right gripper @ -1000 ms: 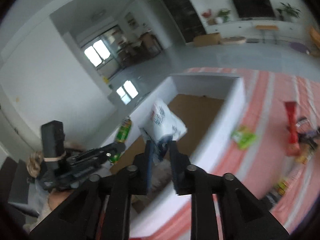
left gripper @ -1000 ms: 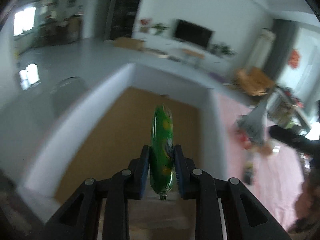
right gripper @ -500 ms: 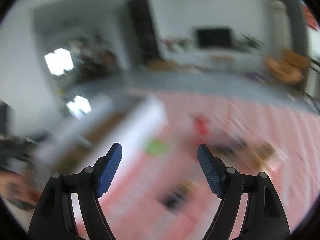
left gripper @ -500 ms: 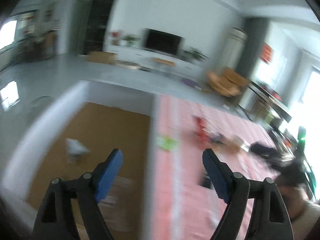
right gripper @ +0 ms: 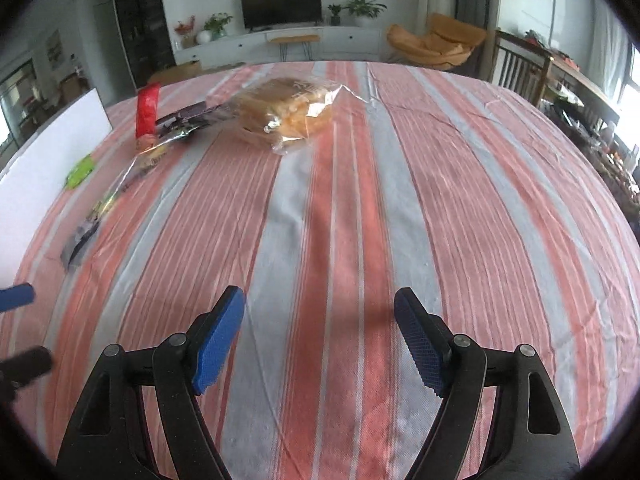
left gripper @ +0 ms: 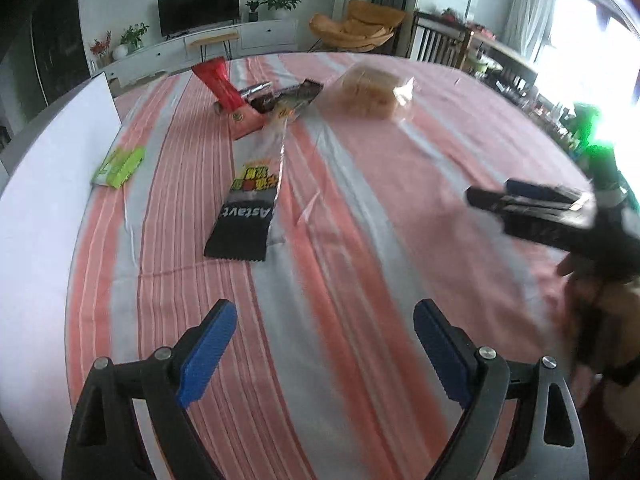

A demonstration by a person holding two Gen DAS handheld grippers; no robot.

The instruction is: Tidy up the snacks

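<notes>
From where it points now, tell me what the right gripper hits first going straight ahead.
The right gripper is open over bare striped tablecloth. Straight ahead, the clear bag of bread is probably first, slightly left of the line; depth is unclear.

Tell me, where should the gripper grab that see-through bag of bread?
Probably by the loose twisted plastic tail of the bread bag, which sticks out toward the near side. The right gripper is open and already faces it, so coming straight forward and low over the striped cloth seems best. Pinching the puffy middle might squash the bread.
</notes>
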